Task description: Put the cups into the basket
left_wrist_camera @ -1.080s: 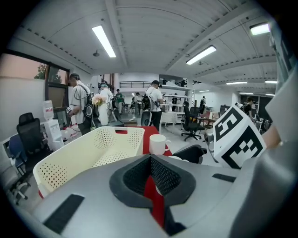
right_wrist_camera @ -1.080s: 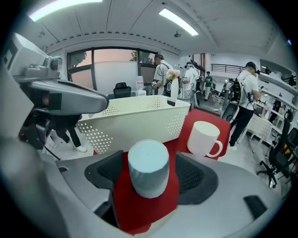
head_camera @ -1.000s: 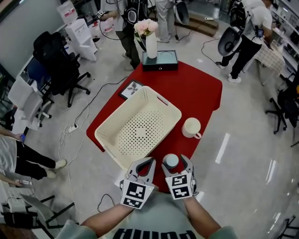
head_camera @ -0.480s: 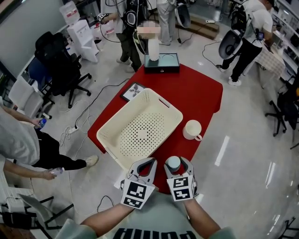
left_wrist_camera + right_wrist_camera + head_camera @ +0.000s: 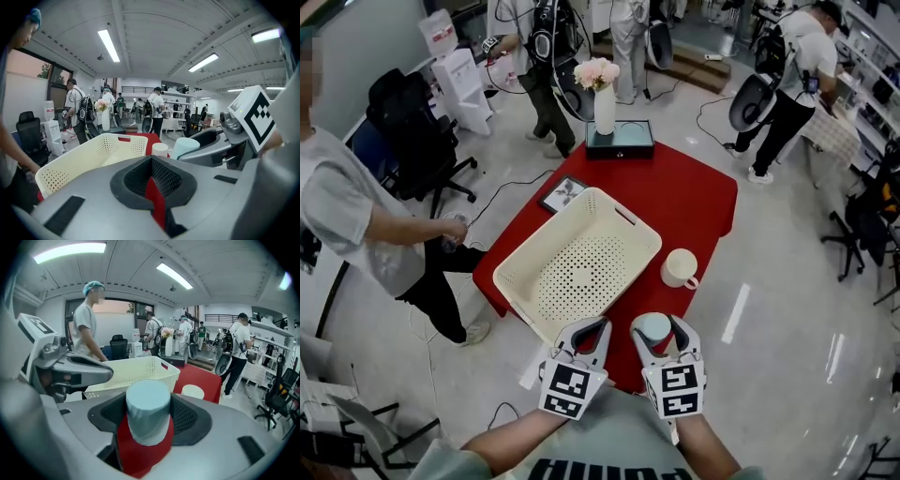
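Place: open-plan lab-office | Evidence: ceiling strip lights; office chairs; floor cables; people wearing backpack rigs

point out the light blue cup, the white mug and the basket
light blue cup [image 5: 148, 420], right gripper view, on its side wall
white mug [image 5: 678, 268], head view, on its open top
basket [image 5: 539, 236], head view, on its left rim
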`<action>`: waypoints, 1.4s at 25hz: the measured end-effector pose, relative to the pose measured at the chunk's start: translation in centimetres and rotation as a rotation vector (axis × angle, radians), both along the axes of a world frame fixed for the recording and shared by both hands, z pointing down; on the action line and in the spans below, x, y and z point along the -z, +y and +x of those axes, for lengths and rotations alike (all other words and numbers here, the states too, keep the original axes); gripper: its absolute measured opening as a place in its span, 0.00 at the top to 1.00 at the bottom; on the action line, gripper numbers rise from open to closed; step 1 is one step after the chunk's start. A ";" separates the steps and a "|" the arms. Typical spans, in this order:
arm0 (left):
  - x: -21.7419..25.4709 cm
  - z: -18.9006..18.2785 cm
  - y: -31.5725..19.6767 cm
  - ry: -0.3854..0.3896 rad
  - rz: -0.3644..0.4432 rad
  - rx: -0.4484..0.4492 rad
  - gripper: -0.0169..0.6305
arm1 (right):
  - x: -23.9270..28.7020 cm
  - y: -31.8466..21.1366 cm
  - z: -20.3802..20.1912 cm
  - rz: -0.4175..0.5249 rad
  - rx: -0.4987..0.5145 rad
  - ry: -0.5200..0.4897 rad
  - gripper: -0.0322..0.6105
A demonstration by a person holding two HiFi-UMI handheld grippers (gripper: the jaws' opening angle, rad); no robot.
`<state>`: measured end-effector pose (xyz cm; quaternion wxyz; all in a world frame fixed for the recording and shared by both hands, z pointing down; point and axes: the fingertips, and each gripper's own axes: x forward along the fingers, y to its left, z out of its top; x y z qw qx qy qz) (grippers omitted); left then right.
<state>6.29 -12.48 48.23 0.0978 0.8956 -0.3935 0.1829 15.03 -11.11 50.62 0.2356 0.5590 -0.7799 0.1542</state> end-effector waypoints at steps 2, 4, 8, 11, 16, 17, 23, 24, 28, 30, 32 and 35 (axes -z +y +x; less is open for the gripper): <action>0.5 -0.2 -0.1 0.006 0.008 0.002 0.96 | 1.4 0.0 -0.4 0.018 0.004 -0.001 0.49; 1.2 -0.6 -0.2 0.013 0.016 0.009 0.96 | 2.7 -0.2 -0.9 0.035 0.013 -0.004 0.49; 2.6 -2.5 -0.8 0.022 0.038 0.043 0.96 | 5.2 -1.0 -2.5 0.083 0.048 -0.002 0.49; 3.3 -4.5 -1.4 0.024 0.053 0.083 0.96 | 6.8 -1.9 -4.3 0.112 0.084 -0.009 0.49; 3.8 -8.3 -2.4 0.020 0.059 0.160 0.96 | 8.6 -3.3 -8.4 0.154 0.168 -0.011 0.49; 3.9 -9.2 -2.6 0.019 0.062 0.181 0.96 | 8.9 -3.7 -9.4 0.159 0.192 -0.016 0.49; 4.2 -14.2 -4.0 0.012 0.062 0.307 0.96 | 9.6 -6.0 -15.3 0.170 0.326 -0.040 0.49; 4.2 -15.0 -4.1 0.010 0.058 0.329 0.96 | 9.3 -6.4 -16.1 0.167 0.345 -0.042 0.49; 3.8 -18.7 -5.1 0.006 0.055 0.395 0.96 | 7.5 -8.3 -19.5 0.154 0.396 -0.034 0.49; 3.8 -20.3 -5.5 0.009 0.048 0.421 0.96 | 6.3 -9.4 -20.8 0.145 0.411 -0.027 0.49; 4.0 -21.4 -5.9 0.015 0.039 0.441 0.96 | 5.3 -10.1 -21.8 0.131 0.421 -0.029 0.49; 3.8 -22.6 -6.3 0.009 0.032 0.454 0.96 | 4.2 -10.8 -22.8 0.110 0.430 -0.023 0.49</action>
